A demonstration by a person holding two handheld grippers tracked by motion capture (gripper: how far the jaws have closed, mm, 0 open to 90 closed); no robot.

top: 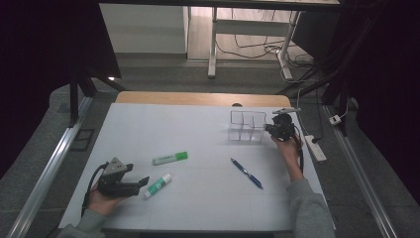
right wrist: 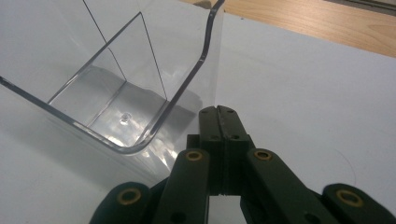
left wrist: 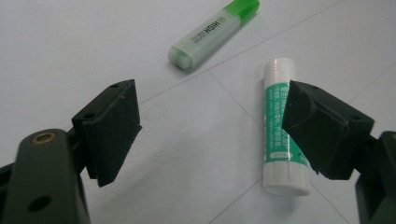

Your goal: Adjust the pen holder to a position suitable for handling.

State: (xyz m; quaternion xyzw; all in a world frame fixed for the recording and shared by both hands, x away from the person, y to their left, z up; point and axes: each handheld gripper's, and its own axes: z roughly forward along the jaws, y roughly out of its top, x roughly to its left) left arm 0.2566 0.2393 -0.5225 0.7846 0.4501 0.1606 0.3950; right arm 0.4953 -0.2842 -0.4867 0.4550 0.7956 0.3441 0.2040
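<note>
The wide white tabletop (top: 198, 134) carries everything, with a strip of bare wood showing along its far edge. On its far right stands the clear plastic organiser box with thin divider walls (top: 246, 126), upright and open at the top; in the right gripper view its compartments (right wrist: 116, 102) hold nothing.

The left tongs (top: 143, 181) lie low at the near left, held in a hand (top: 101, 202) that comes in from the bottom edge, and they point to the right. In the left gripper view the left tongs (left wrist: 210, 133) are released, the two black pads well apart with bare tabletop between them. The right tongs (top: 270, 130) sit at the far right, at the organiser's right-hand end, held by a hand with a grey sleeve (top: 309, 210). In the right gripper view the right tongs (right wrist: 219, 123) are clenched, the two black pads pressed flat together just outside the organiser's rounded corner; whether their tips touch its wall I cannot tell.

A blue ballpoint pen (top: 246, 173) lies slantwise right of centre, nearer than the organiser. A green highlighter with a pale barrel (top: 170, 158) lies left of centre. The white glue stick with a green label (top: 158, 185) lies just beside the left tongs' tip; in the left gripper view the glue stick (left wrist: 279, 121) runs partly behind the right-hand pad, beyond the open gap, with the highlighter (left wrist: 215, 32) farther off.
</note>
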